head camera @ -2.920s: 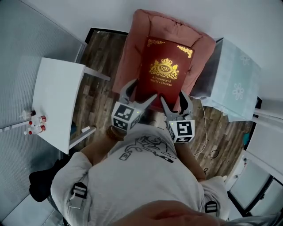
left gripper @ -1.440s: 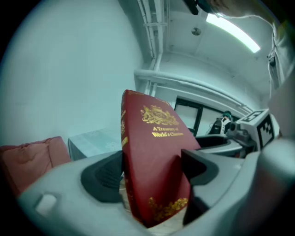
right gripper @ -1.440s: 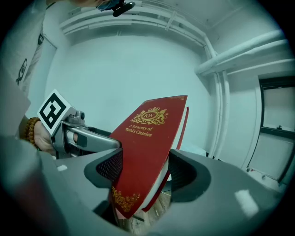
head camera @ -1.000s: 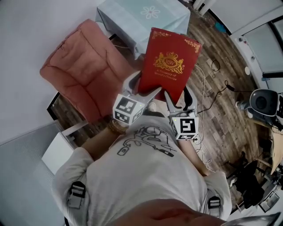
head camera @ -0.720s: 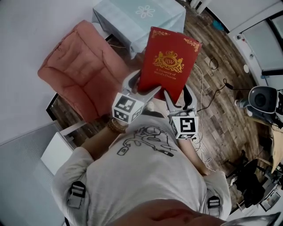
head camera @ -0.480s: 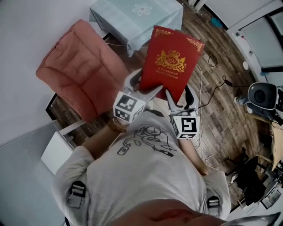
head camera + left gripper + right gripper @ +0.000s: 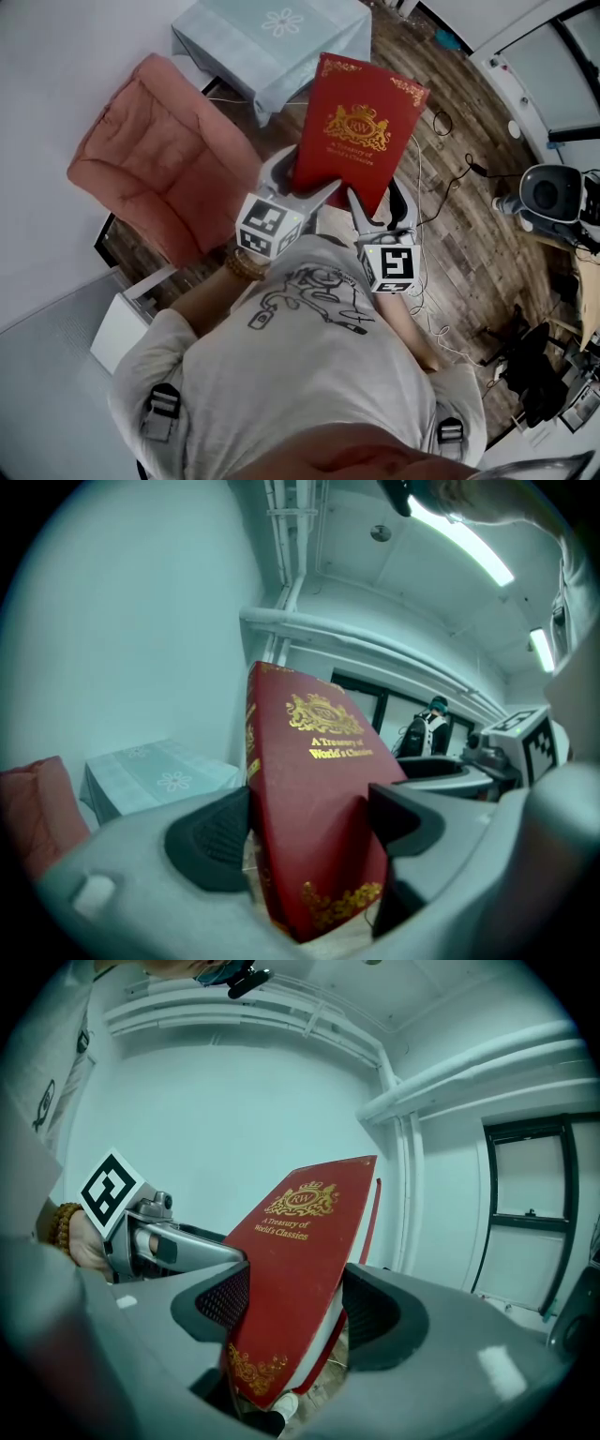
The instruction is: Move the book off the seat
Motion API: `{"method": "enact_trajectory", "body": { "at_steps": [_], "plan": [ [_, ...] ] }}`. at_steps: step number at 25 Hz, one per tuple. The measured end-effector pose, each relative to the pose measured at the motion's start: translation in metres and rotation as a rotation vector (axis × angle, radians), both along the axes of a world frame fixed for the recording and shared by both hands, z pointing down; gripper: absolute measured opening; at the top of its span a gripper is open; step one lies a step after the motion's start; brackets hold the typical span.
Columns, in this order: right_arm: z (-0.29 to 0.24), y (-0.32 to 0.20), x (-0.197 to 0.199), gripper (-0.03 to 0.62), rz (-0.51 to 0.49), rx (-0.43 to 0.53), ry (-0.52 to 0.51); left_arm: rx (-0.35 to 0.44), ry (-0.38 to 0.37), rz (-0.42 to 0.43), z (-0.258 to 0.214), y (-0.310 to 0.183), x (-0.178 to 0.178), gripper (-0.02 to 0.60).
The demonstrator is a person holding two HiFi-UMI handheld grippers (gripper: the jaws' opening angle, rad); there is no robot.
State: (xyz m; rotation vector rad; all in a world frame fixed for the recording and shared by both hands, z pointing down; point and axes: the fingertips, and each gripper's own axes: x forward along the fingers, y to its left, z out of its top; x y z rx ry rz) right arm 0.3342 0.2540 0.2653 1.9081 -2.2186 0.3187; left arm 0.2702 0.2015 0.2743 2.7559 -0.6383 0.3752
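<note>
At the far left of the head view a salmon-pink padded seat cushion lies bare on its dark frame, with a small bench draped in pale blue flower-print cloth just beyond it. Nearer the person, the left gripper is clamped on the near left corner of a large red hardcover book with gold crest and lettering. In the left gripper view the gripper has its two dark pads pressed against the book, one on the back and one on the front cover. The book is up in the air, clear of the seat and to its right, tilted with its cover towards the person, above the brown wood-plank floor. The right gripper pinches the book's near right corner. In the right gripper view that gripper squeezes the covers of the book from both sides. Farther right, thin cables trail over the floor, and a round grey and black device stands near the edge
</note>
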Motion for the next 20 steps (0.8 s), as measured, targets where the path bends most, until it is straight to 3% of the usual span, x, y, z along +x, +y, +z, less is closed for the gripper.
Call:
{"method": "enact_trajectory", "body": {
  "at_steps": [8, 20],
  "plan": [
    [0.002, -0.058, 0.022, 0.316, -0.009, -0.004, -0.009, -0.008, -0.010, -0.015, 0.002, -0.056, 0.021, 0.391],
    [0.005, -0.218, 0.026, 0.316, -0.086, -0.022, 0.005, -0.041, 0.004, -0.103, 0.007, -0.210, 0.021, 0.391]
  ]
}}
